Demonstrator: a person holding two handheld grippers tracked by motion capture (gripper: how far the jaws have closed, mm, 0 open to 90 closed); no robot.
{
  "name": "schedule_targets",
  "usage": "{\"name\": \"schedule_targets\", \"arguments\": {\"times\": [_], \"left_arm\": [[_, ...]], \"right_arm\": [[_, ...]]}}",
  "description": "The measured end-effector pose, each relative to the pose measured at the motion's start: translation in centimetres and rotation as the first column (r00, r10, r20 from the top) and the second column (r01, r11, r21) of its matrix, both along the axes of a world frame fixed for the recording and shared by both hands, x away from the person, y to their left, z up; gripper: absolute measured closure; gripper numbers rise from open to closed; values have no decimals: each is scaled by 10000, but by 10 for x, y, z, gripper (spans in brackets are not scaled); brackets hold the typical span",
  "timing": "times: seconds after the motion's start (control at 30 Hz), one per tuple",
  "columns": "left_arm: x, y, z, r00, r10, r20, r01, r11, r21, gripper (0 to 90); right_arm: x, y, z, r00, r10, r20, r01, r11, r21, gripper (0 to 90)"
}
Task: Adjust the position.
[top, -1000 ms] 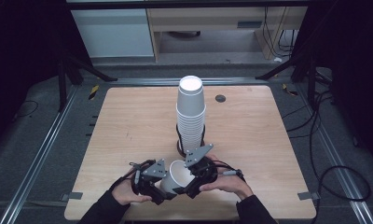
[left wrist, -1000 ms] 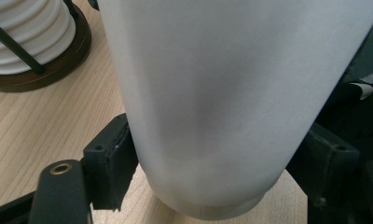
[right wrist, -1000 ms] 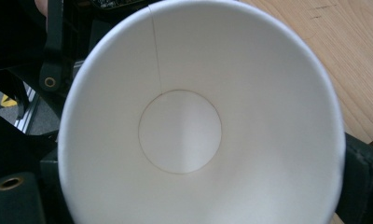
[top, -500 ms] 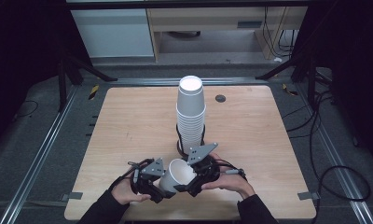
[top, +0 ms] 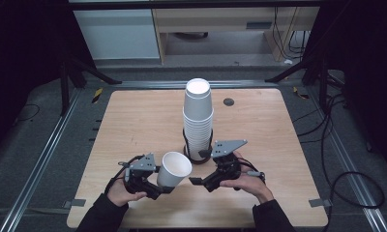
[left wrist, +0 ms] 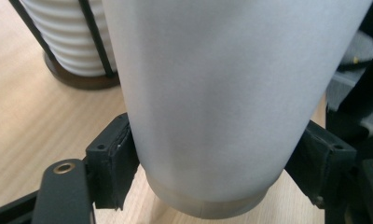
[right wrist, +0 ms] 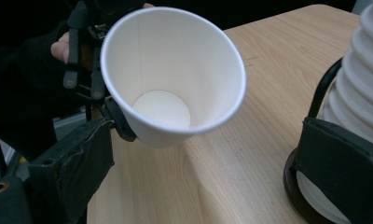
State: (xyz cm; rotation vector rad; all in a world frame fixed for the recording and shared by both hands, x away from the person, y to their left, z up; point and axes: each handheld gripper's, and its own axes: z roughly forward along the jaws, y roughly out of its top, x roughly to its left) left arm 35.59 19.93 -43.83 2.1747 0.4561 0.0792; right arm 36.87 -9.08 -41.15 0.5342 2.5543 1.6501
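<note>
**Single cup out of the stack, held low over the near edge of the table**

So we've got a wooden table [top: 133, 125] with a tall stack of white paper cups [top: 198, 116] standing upside down in a dark wire holder [top: 197, 157] around the middle. There's a small dark round spot [top: 229, 102] on the tabletop farther back, right of the stack. Beyond the table we see a pale cabinet [top: 119, 34] and loose cables [top: 346, 183] on the floor to the right.

The stack and its holder sit just behind both hands, close to the right gripper [top: 197, 181]. In the right gripper view the holder's base is right beside one jaw, partly hidden by it.

Now the fingers. The left gripper [top: 158, 189] is clamped on one loose cup [top: 172, 169] down near its base; in the left gripper view we see both black jaws pressed against the cup's wall on either side. The right gripper's jaws stand wide apart with nothing between them, pointing at the cup from its right, not touching it.

The cup is plain white, tilted so its open mouth faces up and toward the right gripper. Inside looks clean and empty, with a faint seam running down the wall. It's near the front edge, between the two hands.
</note>
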Motion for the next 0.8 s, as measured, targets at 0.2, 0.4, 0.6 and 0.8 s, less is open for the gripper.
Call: {"name": "schedule_targets", "arguments": {"times": [0.2,0.4,0.6,0.8], "left_arm": [[-5,-2,6,9998,-17,221,36,9960,-893,239],[-9,-12,5,9994,-180,280,206,9952,-954,239],[-13,-20,4,9990,-273,349,303,9956,-884,239],[-15,-26,2,9987,-415,299,438,9960,-778,239]], "right_arm": [[2,1,-5,9992,-85,-391,97,9994,328,46],[-1,10,-7,9975,448,-547,-412,9970,660,51],[-4,18,-9,9952,765,-618,-718,9946,745,53],[-7,30,-14,9919,1067,-687,-1001,9906,938,56]]}}
